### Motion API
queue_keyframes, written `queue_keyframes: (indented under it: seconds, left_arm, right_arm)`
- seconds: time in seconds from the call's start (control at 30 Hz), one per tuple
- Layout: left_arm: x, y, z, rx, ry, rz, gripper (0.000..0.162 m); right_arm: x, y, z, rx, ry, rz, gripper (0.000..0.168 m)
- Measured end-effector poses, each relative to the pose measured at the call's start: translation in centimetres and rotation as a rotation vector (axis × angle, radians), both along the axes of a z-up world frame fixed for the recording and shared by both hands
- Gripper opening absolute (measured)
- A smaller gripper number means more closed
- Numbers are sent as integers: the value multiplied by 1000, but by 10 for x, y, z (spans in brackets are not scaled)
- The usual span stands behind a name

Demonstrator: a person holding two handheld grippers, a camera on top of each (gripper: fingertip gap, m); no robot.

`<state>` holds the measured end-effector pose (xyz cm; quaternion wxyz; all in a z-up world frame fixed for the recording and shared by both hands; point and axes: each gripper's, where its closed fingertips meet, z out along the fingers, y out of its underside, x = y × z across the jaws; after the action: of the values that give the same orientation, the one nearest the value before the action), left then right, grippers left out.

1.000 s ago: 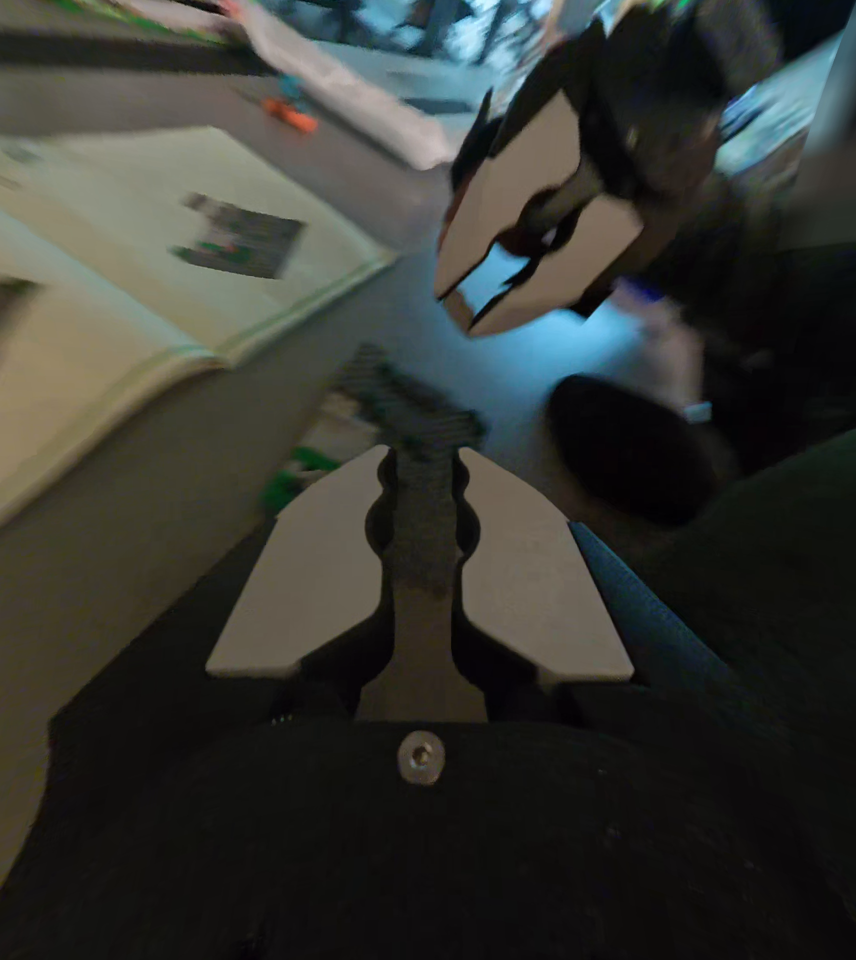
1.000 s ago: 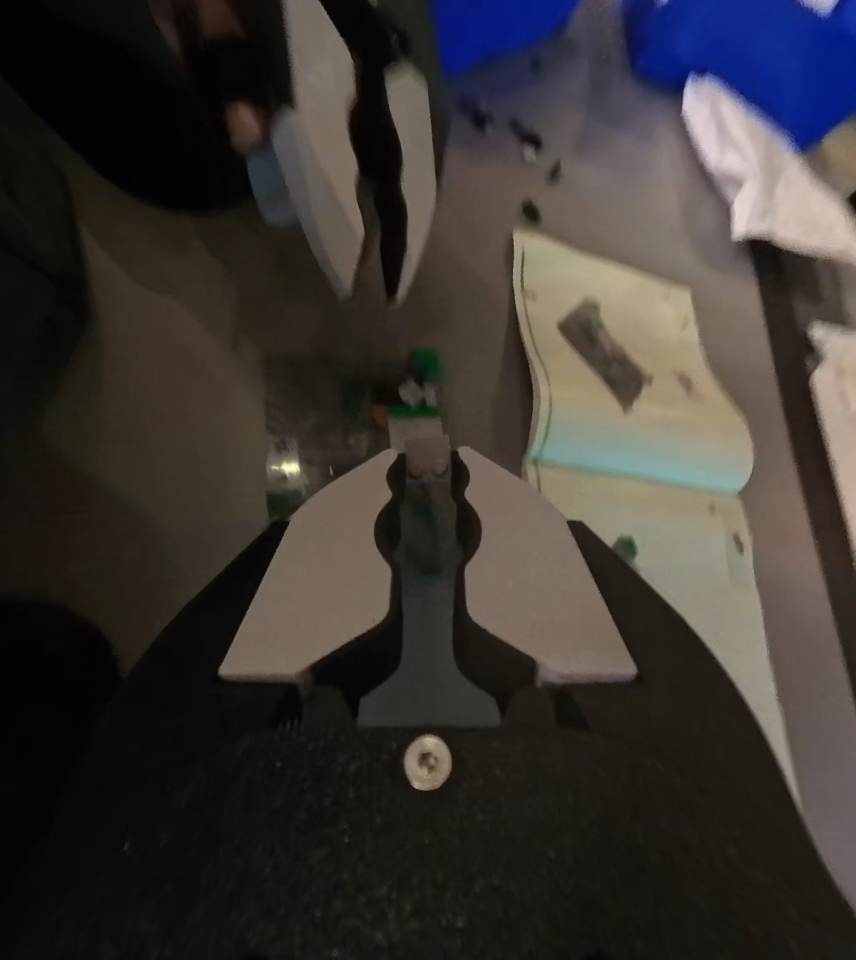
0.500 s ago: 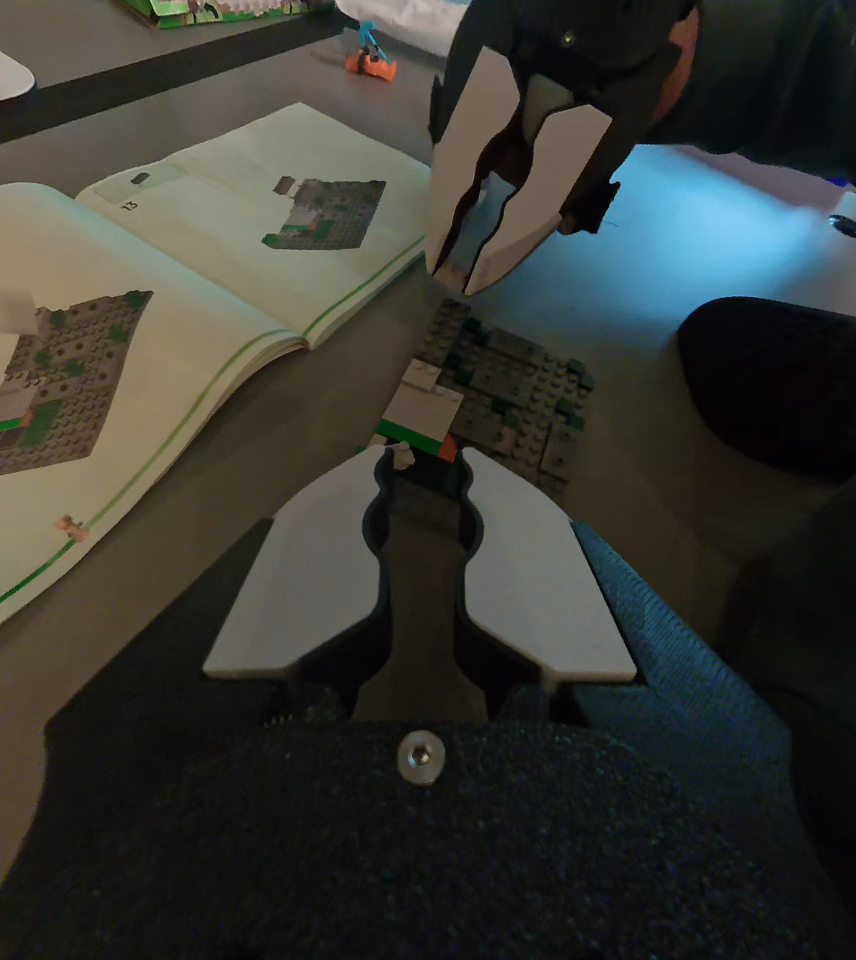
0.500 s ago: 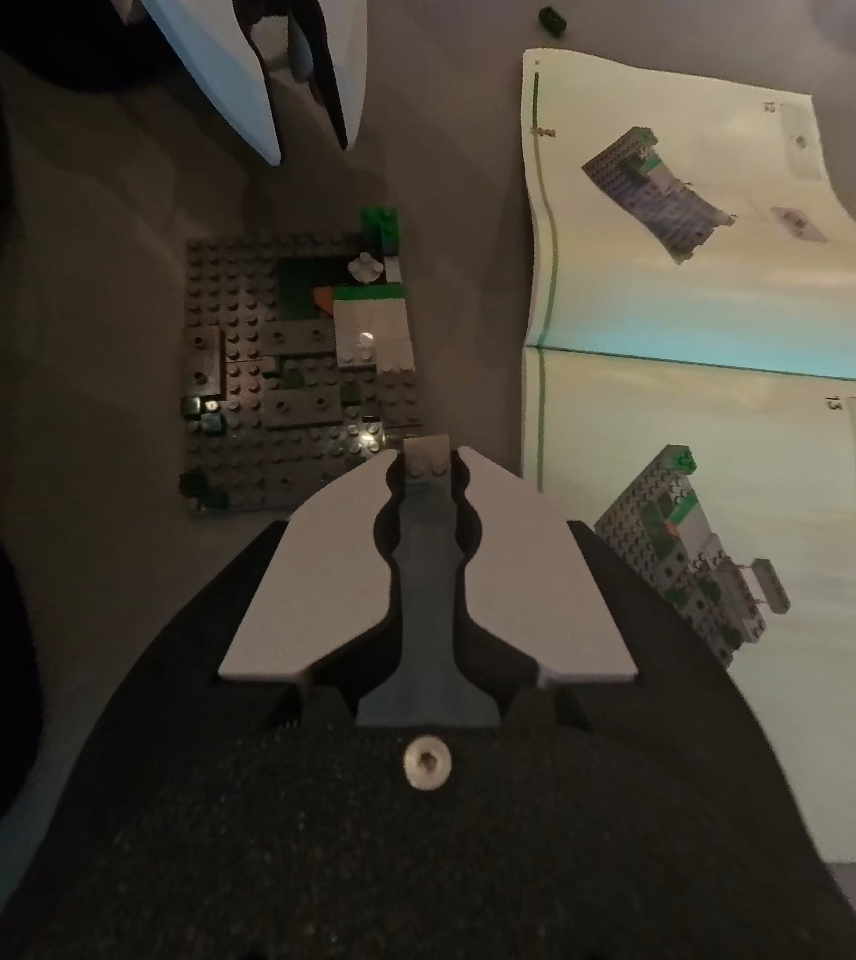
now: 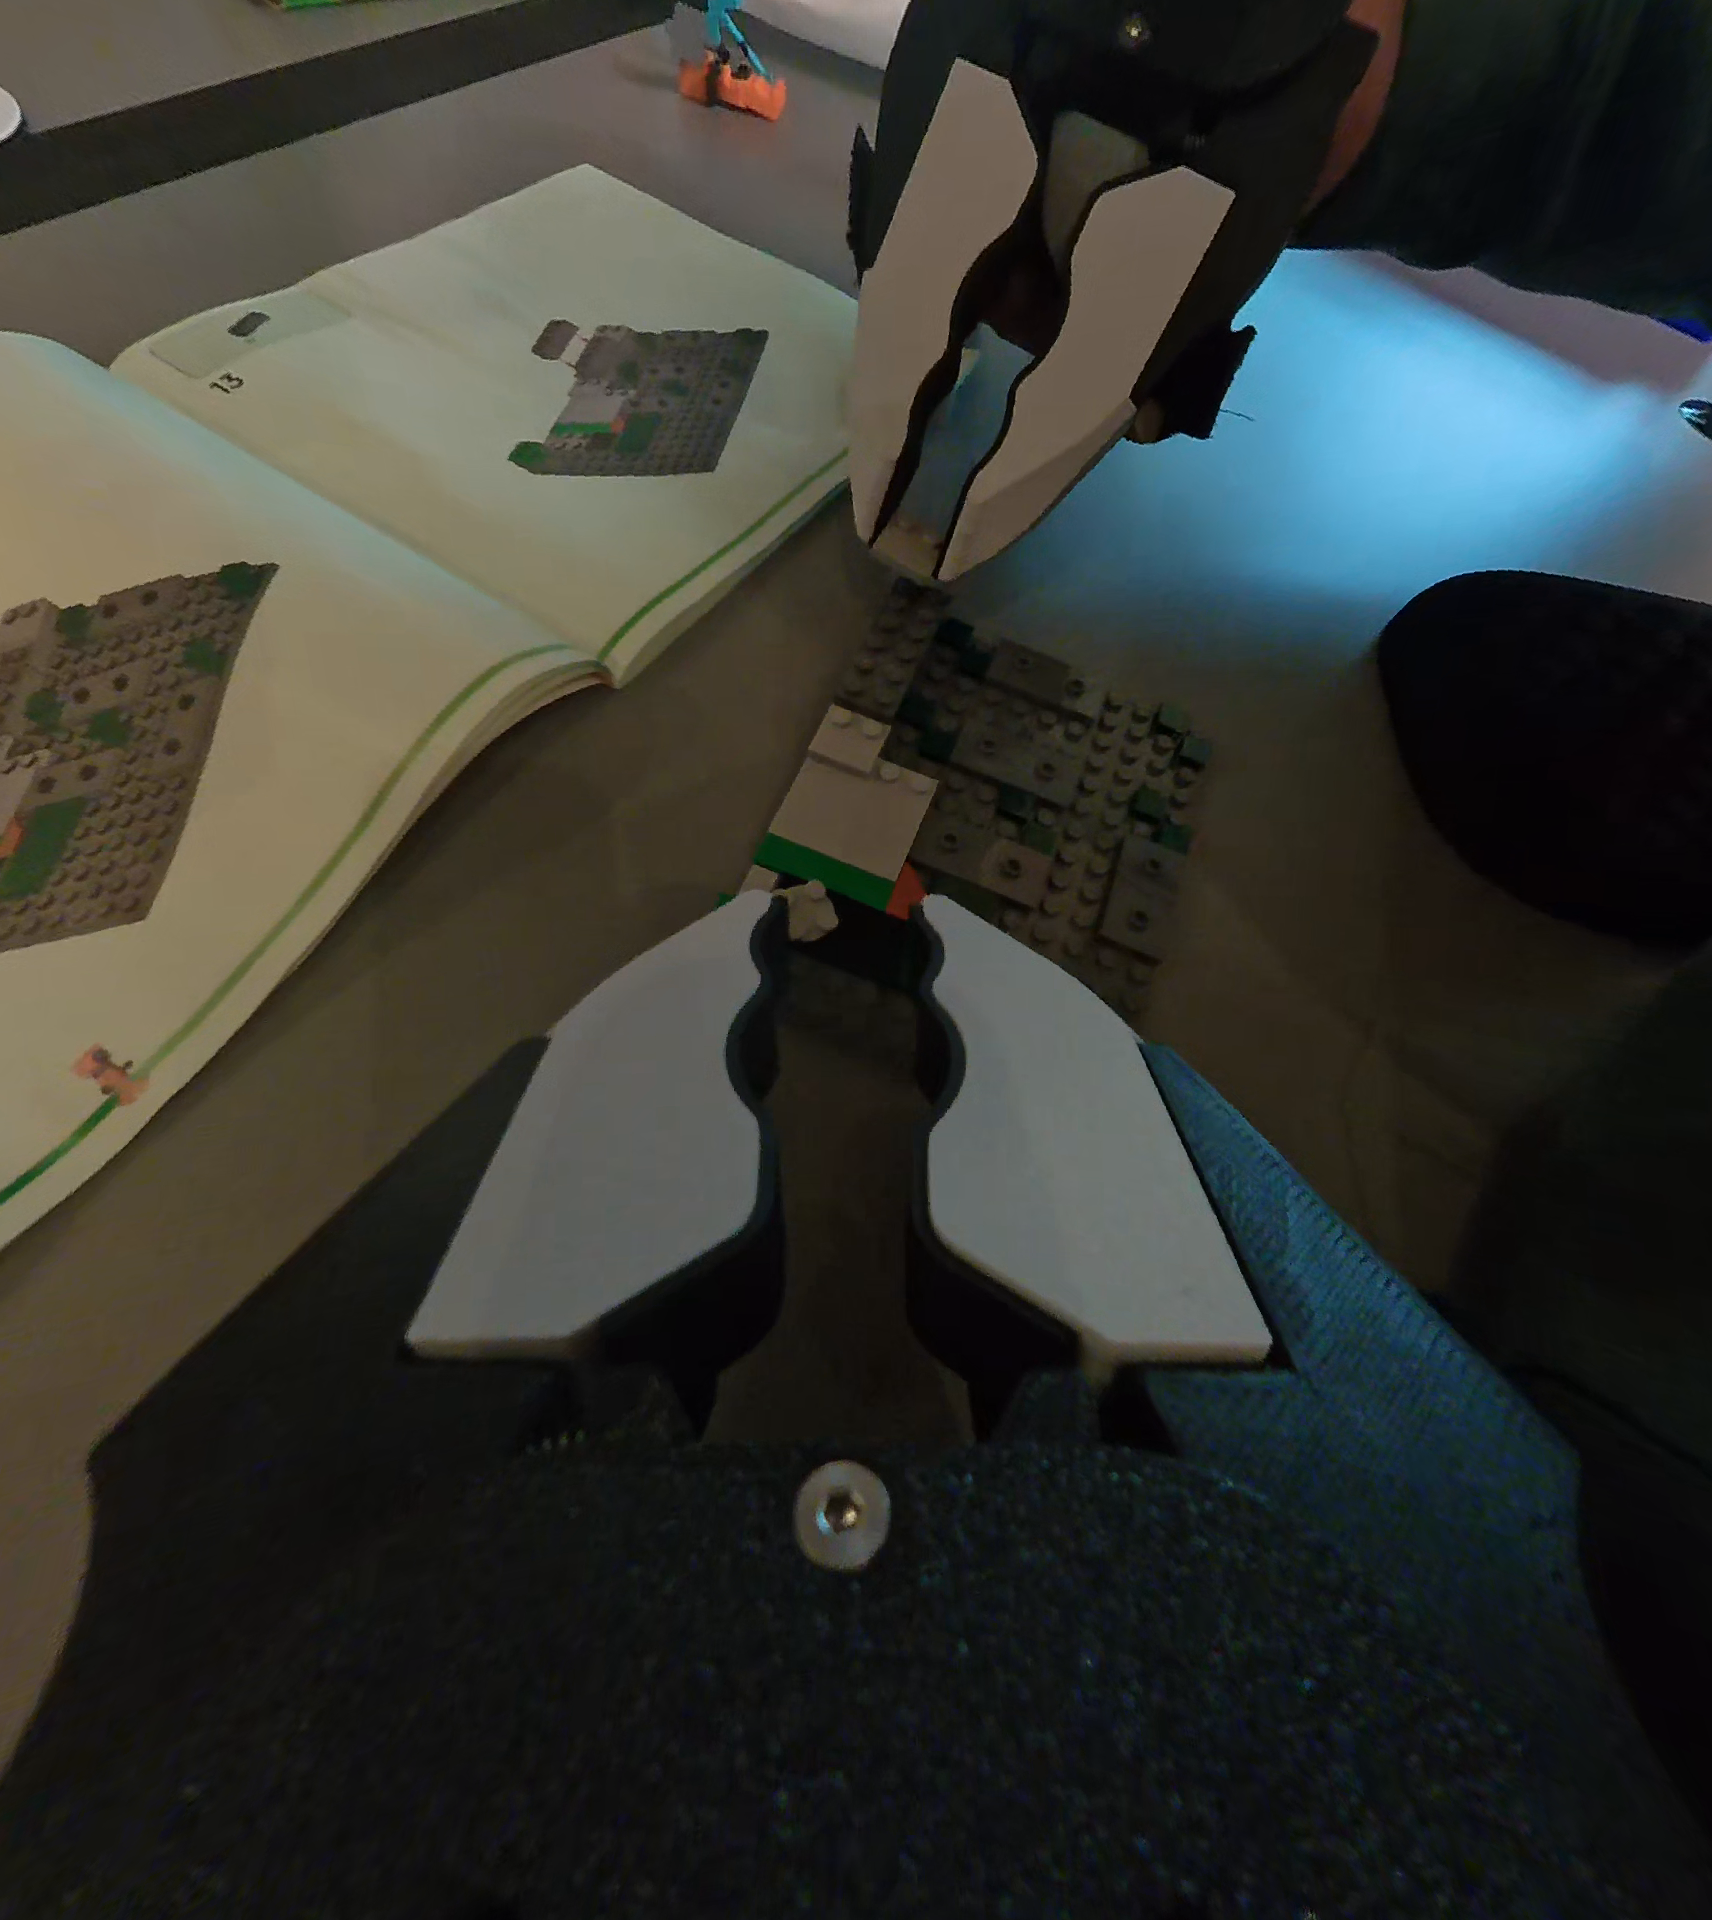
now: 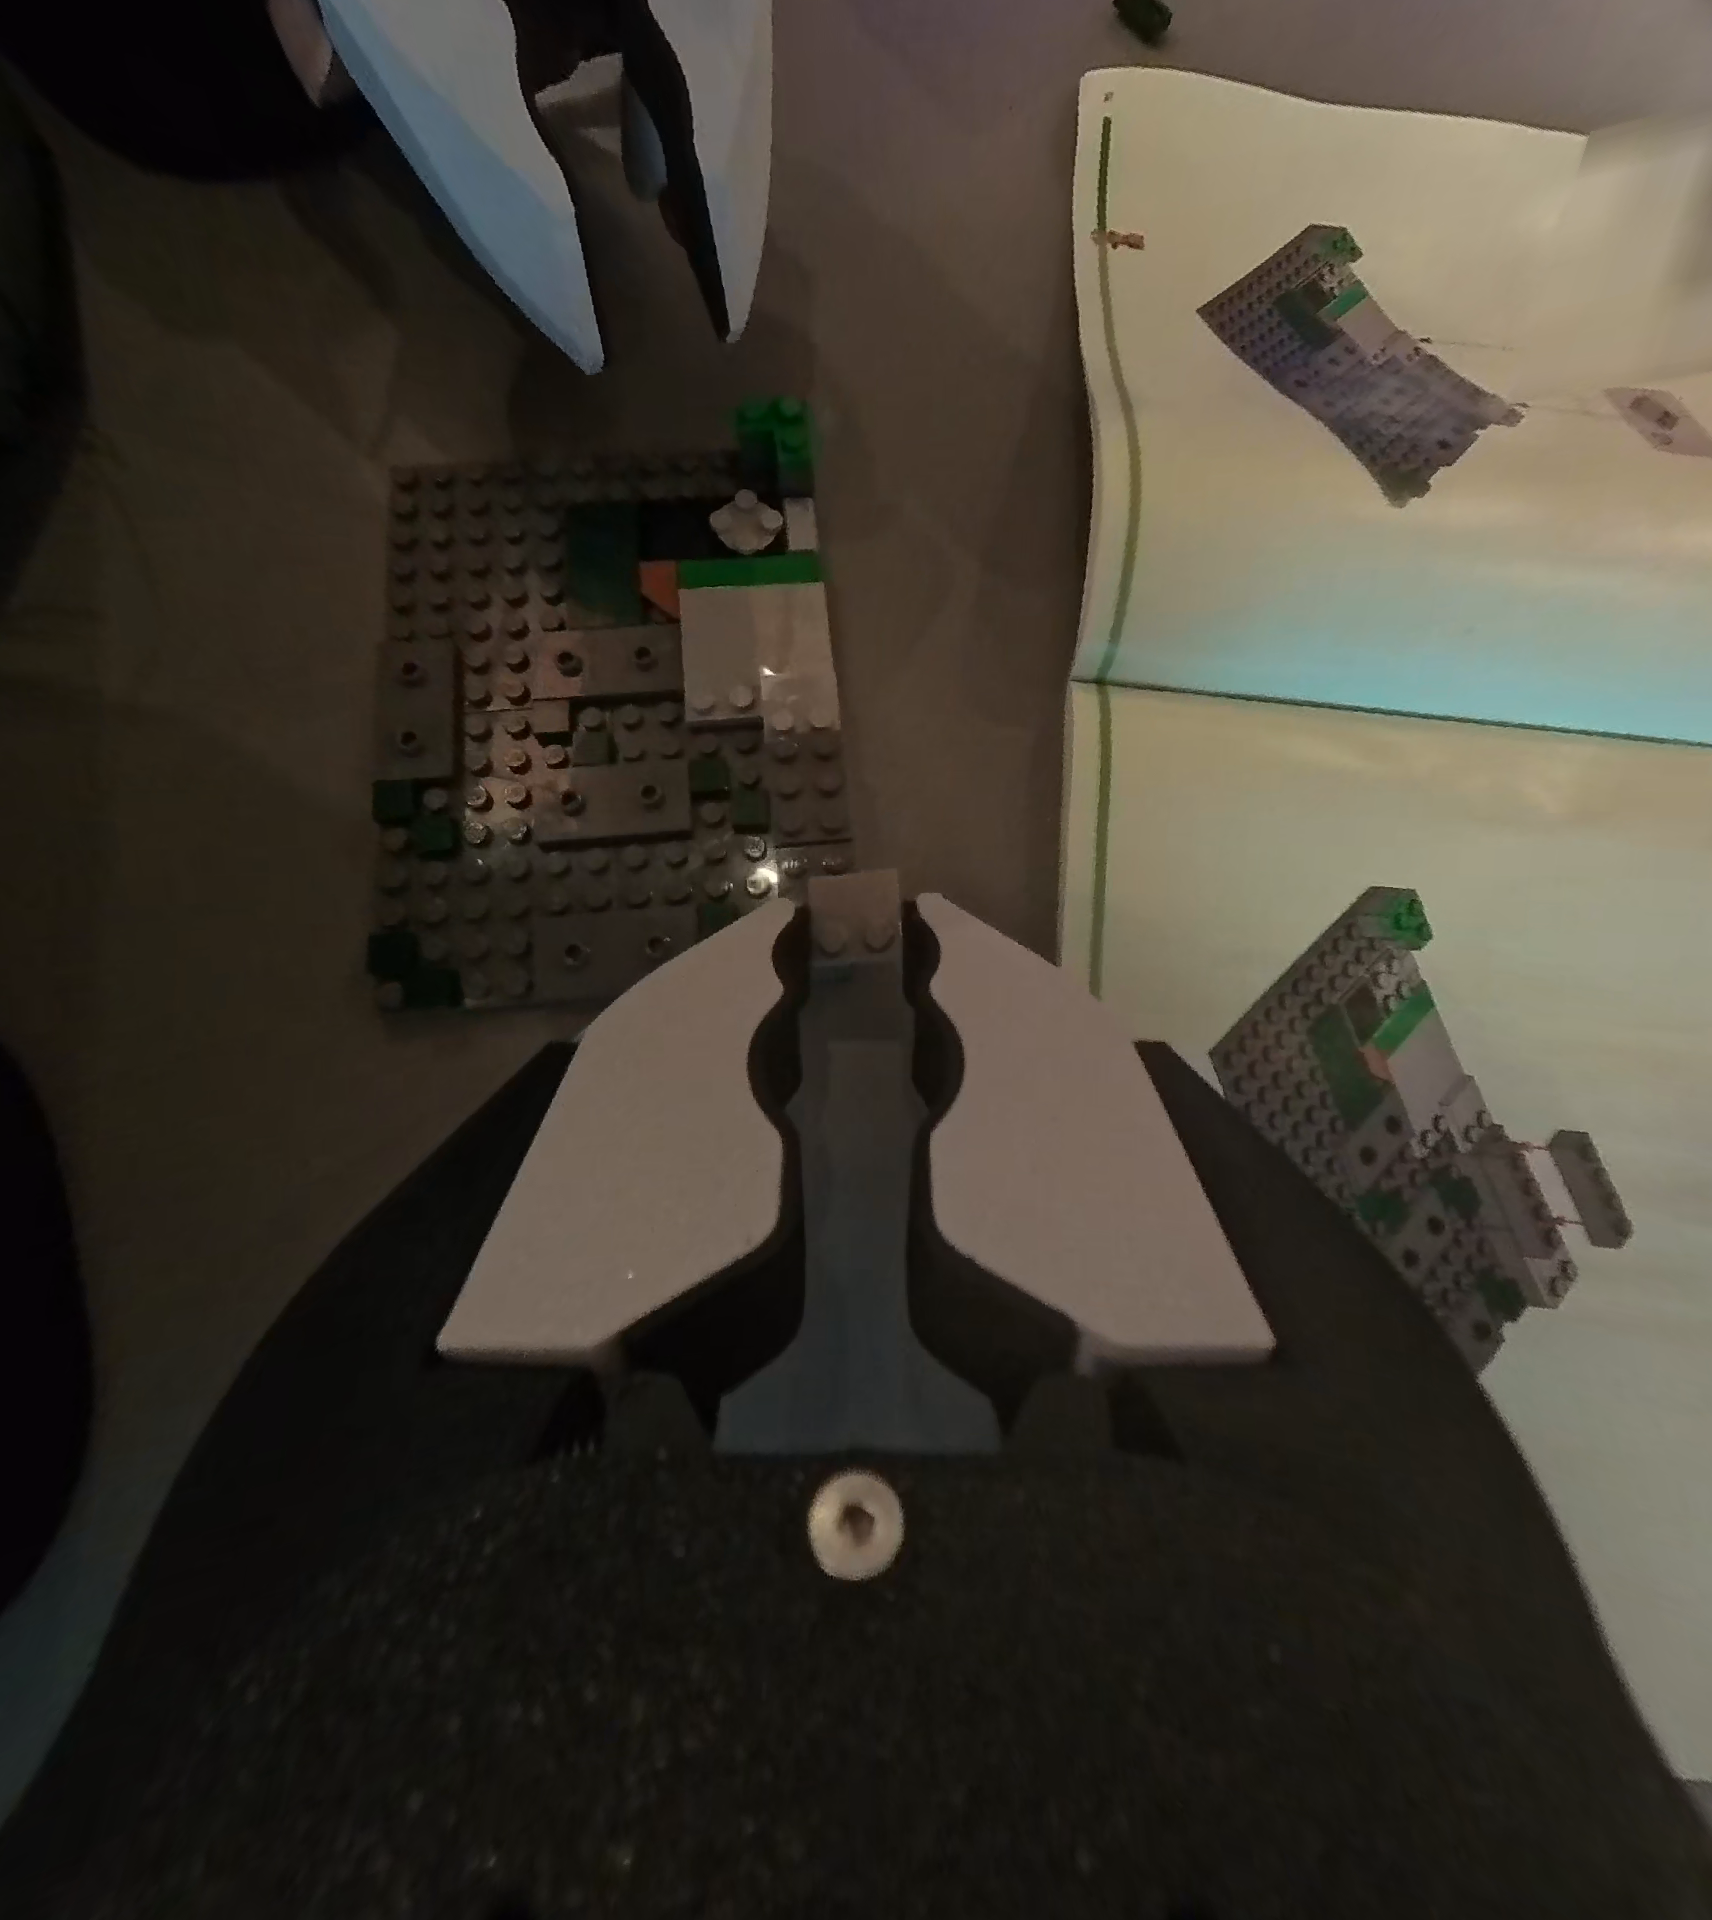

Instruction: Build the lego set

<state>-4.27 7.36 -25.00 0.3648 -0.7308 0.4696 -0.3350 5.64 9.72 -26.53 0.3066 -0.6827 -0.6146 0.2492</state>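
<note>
Two views are showing the scene. In the left wrist view, the baseplate (image 5: 1028, 769) is lying flat on the table (image 5: 540, 935), dark grey and studded, carrying grey plates, dark green bits, a pale grey smooth tile (image 5: 857, 810), a green strip and an orange piece. It is sitting just ahead of the left gripper (image 5: 844, 920), whose jaws are standing narrowly apart with nothing between them. The right gripper (image 5: 919, 551) is hanging over the baseplate's far end, pinching a pale brick (image 5: 909, 535). An open manual (image 5: 343, 582) is lying to the left of the baseplate.

In the right wrist view, the right gripper (image 6: 857, 914) is clamping the brick (image 6: 857, 925), a pale grey piece with two studs showing side by side across the jaws; how far it is running back between them cannot be told. It is hovering over the baseplate's (image 6: 478, 623) near right corner. The left gripper (image 6: 660, 348) is pointing down at the baseplate's far edge, its jaws slightly parted. The manual (image 6: 1454, 644) is lying to the right.
</note>
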Motion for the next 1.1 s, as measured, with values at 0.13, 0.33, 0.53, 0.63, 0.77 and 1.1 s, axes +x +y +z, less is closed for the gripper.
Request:
queue_keyframes:
  seconds: [0.13, 0.33, 0.53, 0.63, 0.77, 1.1]
  left_arm:
    - [1, -1, -1, 3, 3, -9, 22]
    - [2, -3, 0, 10, 2, -16, 22]
    - [2, -4, 0, 13, 0, -22, 22]
    - [2, -4, 0, 12, 1, -24, 22]
    - [2, -4, -1, 11, 3, -27, 22]
    - [2, -5, -1, 5, 0, -35, 22]
  right_arm:
    - [-3, -3, 0, -13, 10, 7, 17]
    - [-6, -5, -5, -20, -2, 8, 16]
    - [-3, -6, -9, -39, -11, 7, 16]
    - [-3, -6, -9, -46, -11, 11, 17]
    - [-3, -6, -10, -54, -17, 20, 17]
    - [-4, -6, -12, -75, -15, 32, 20]
